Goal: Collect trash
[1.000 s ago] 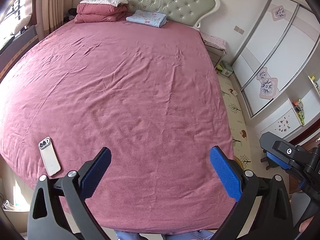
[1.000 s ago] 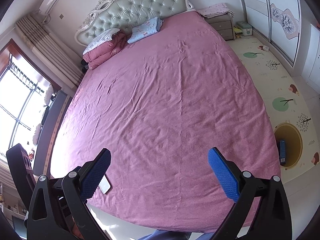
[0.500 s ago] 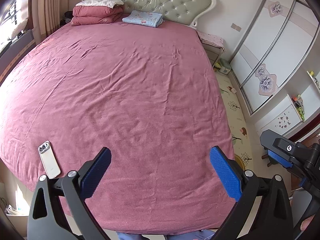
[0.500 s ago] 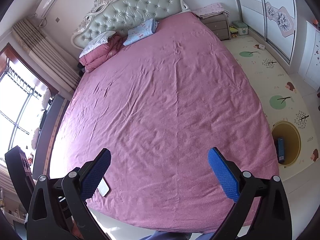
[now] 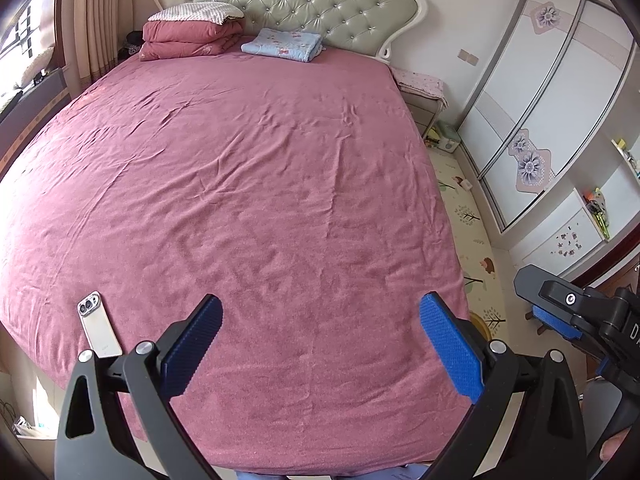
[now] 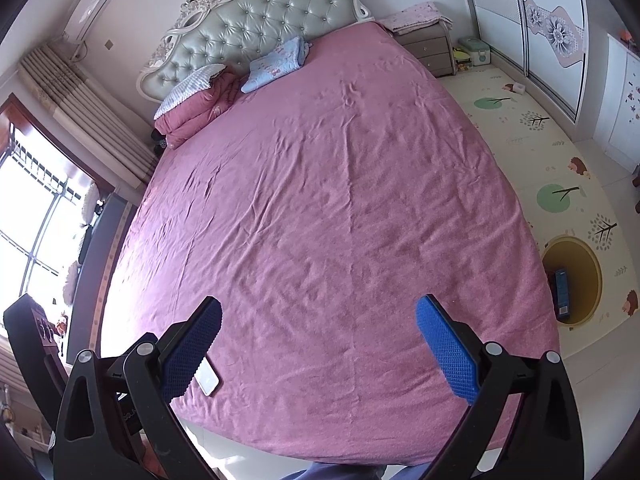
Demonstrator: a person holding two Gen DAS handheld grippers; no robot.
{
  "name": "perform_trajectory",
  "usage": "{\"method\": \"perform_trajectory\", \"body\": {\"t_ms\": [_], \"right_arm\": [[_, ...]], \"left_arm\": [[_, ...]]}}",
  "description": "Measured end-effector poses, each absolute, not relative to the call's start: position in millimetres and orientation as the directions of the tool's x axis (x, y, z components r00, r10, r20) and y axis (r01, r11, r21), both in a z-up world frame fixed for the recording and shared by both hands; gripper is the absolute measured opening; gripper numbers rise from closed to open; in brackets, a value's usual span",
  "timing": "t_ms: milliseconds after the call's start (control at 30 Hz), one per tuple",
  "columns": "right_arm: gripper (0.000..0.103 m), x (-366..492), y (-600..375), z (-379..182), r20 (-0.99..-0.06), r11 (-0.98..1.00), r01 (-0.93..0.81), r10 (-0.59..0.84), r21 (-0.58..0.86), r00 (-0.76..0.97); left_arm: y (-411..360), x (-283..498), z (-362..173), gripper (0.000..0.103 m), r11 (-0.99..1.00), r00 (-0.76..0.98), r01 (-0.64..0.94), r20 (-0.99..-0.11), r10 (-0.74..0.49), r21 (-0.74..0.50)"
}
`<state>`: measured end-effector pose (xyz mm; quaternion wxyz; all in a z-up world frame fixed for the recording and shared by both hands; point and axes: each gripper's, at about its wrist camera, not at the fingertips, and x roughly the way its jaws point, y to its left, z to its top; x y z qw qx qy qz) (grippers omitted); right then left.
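Note:
My left gripper [image 5: 320, 344] hangs open over the foot of a wide bed with a pink sheet [image 5: 248, 184], nothing between its blue pads. A white phone [image 5: 100, 330] lies on the sheet just left of its left finger. My right gripper [image 6: 318, 344] is open too and holds nothing, and it also shows off the bed's right side [image 5: 548, 308]. On the floor to the right stands a round yellow bin [image 6: 592, 280] with a blue box [image 6: 562, 294] inside. No loose trash shows on the sheet.
A folded pink quilt [image 5: 184, 38] and a blue folded cloth [image 5: 282, 43] lie by the green tufted headboard [image 5: 288, 0]. A nightstand [image 6: 426, 46] and sliding wardrobe [image 5: 552, 92] line the right wall. A patterned play mat [image 6: 532, 152] covers the floor. A dark chair [image 6: 24, 344] stands left.
Both views have drifted slightly over the foot of the bed. Both grippers stay open and empty; nothing on the bed has moved.

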<state>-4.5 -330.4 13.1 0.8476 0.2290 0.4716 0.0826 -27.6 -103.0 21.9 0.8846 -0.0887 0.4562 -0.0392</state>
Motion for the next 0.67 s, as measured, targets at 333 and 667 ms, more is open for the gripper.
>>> {"method": "perform_trajectory", "body": {"t_ms": [333,667], "right_arm": [[0.094,-3.4,-332.4,14.9,-0.760,0.880,0.081,0.354,0.468,0.545],[0.094,-3.1,-333.4,15.4,-0.758,0.881,0.076,0.354,0.466,0.547]], "left_arm": [[-103.1,-26.8,22.9,0.099,0.981,0.586,-0.008,-0.796,-0.153,-0.194],[-104.8,-28.5,22.4,0.099,0.982,0.587,0.001,-0.795,-0.152,-0.187]]}}
